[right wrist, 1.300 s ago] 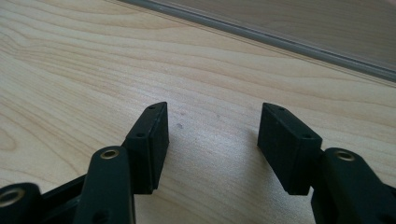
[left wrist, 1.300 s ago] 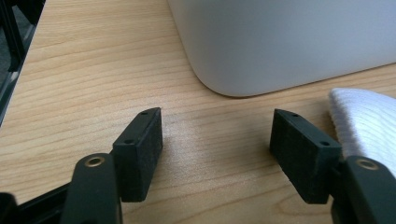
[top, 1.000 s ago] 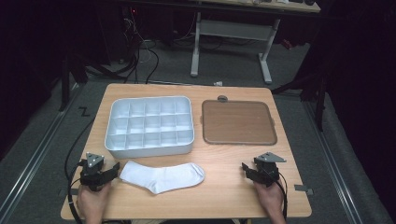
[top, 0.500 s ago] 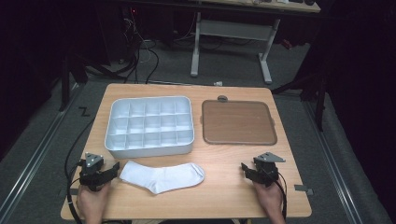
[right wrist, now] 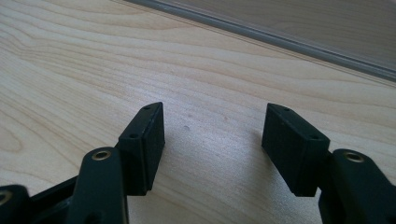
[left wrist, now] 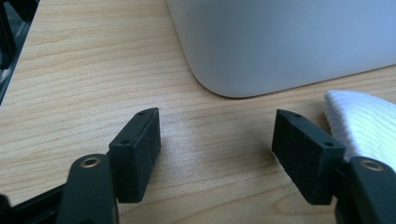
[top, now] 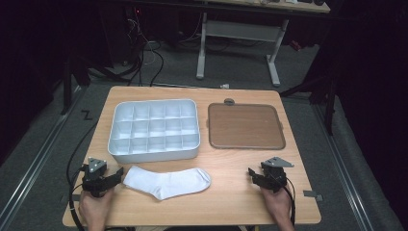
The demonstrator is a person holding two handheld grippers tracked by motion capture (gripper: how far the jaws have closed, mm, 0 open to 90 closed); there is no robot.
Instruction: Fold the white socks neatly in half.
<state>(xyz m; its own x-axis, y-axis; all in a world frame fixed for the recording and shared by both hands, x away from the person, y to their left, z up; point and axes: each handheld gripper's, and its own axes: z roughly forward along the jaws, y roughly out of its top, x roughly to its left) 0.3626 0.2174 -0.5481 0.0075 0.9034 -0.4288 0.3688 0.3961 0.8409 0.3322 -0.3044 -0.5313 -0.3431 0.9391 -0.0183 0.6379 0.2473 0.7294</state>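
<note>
Black left claw, right claw; grey three-cornered plates, brass pivot screws, black cables.

Two black jaws of the left gripper rise from the bottom, spread wide apart over bare wooden table. Ahead sits the rounded corner of a white bin. A white sock lies at right, just beside the right-hand jaw.

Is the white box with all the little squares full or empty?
Empty. In the high view every compartment of the white box shows only its bare pale bottom.
</note>
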